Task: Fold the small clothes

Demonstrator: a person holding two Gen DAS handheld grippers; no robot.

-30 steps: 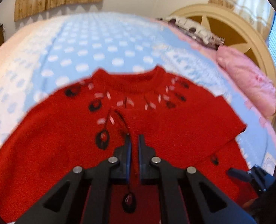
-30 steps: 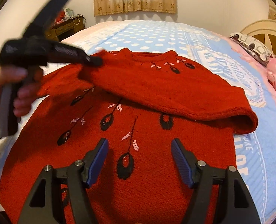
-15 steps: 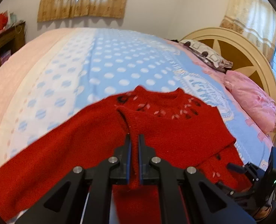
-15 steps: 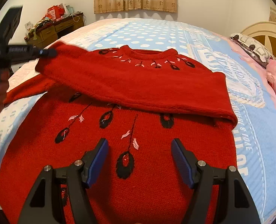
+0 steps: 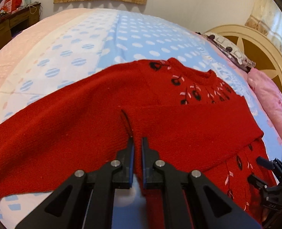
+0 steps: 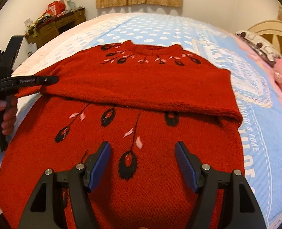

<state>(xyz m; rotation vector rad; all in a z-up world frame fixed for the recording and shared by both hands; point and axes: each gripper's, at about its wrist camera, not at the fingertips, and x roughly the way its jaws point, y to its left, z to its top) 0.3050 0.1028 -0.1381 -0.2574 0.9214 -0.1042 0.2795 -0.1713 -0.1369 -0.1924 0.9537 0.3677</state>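
Observation:
A red knitted sweater [image 6: 133, 87] with black and pink leaf motifs lies face up on the bed; it also shows in the left wrist view [image 5: 179, 126]. Its right sleeve [image 6: 141, 93] is folded across the chest toward the left. My left gripper [image 5: 137, 143] is shut on the cuff of that sleeve and holds it at the sweater's left edge; it also shows from the side in the right wrist view [image 6: 51, 79]. My right gripper [image 6: 142, 152] is open and empty, hovering above the sweater's lower front.
The bed [image 6: 160, 30] has a blue polka-dot and pink cover. Pink pillows [image 5: 270, 103] and a cream headboard [image 5: 259, 43] are at the right. A cluttered wooden desk [image 6: 51, 26] stands by the far left wall.
My left gripper has pulled the sleeve cuff leftward across the chest to the sweater's left side and lowered it. The right gripper has stayed still and open.

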